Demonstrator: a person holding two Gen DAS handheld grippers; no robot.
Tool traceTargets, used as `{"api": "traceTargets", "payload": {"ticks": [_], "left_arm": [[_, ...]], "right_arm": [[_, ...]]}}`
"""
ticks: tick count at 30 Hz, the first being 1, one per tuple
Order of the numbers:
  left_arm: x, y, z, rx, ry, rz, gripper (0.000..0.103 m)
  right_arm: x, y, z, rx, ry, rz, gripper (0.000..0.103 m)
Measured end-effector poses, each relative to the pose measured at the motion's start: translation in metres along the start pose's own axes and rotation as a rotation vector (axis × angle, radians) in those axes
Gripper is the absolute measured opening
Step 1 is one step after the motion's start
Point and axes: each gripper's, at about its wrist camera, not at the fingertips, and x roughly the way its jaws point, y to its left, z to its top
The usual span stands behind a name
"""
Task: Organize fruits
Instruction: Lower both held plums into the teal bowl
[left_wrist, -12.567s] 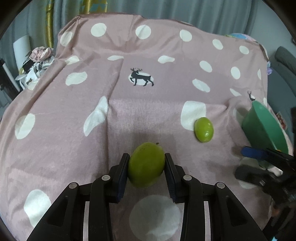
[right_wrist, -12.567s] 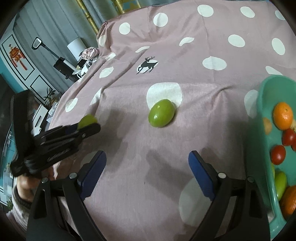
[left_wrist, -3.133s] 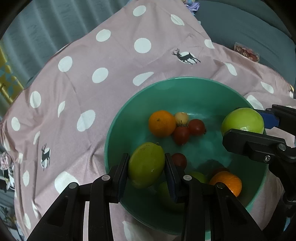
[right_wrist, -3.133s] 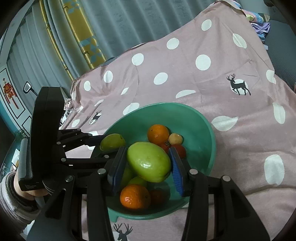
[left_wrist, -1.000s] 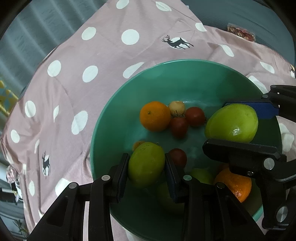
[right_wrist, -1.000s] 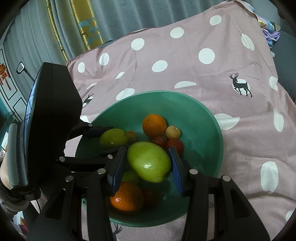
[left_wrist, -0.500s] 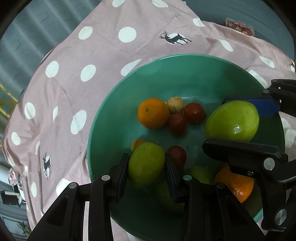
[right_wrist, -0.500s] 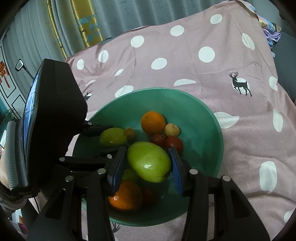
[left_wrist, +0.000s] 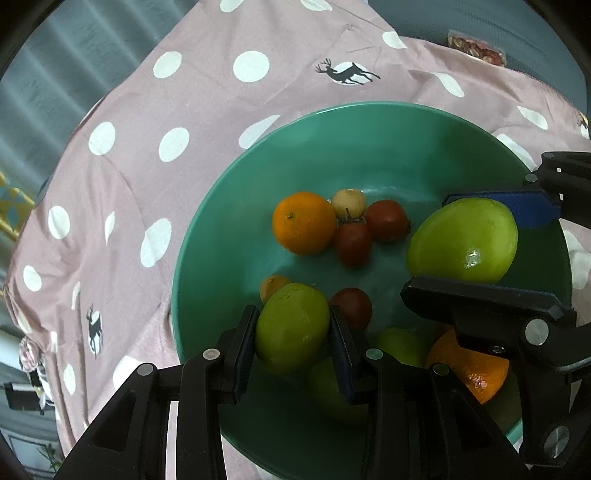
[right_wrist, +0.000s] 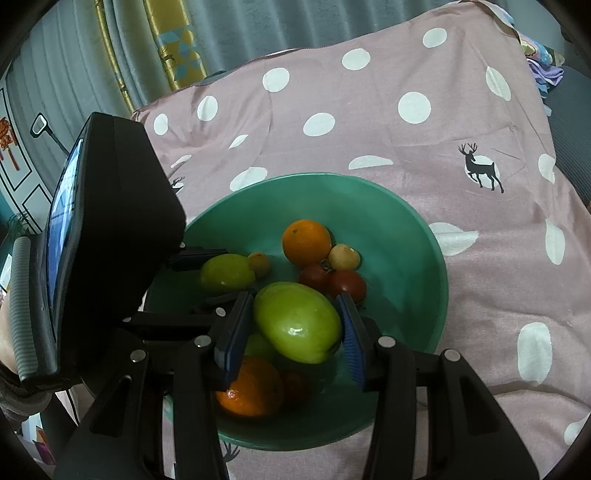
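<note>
Still clamped: both grippers (left_wrist: 291, 334) (right_wrist: 295, 326) keep fruits over bowl (left_wrist: 229, 206)

Both views are evenly lit by soft, diffuse light; exposure is moderate, colours read true, with no blown-out areas. Small specular highlights sit on the large green fruit (left_wrist: 463, 240) in the right of the left wrist view and on the same fruit (right_wrist: 297, 326) at centre of the right wrist view. Soft shadow lies inside the green bowl (left_wrist: 369, 122) beneath the fruit, deepest toward the lower centre. Strong fisheye curvature bends the spotted cloth (right_wrist: 406, 110) at the margins, and black vignetting fills all four corners. Focus is sharp centrally; the lower left edges go soft. No motion blur.
</note>
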Motion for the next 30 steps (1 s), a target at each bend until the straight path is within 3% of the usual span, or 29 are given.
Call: {"api": "traceTargets", "payload": {"ticks": [30], "left_arm": [[0.0025, -0.0015, -0.0033, 0.010, 0.024, 0.010, 0.037]], "right_arm": [[0.0025, 0.0030, 0.0001, -0.017, 0.025, -0.004, 0.047]]}}
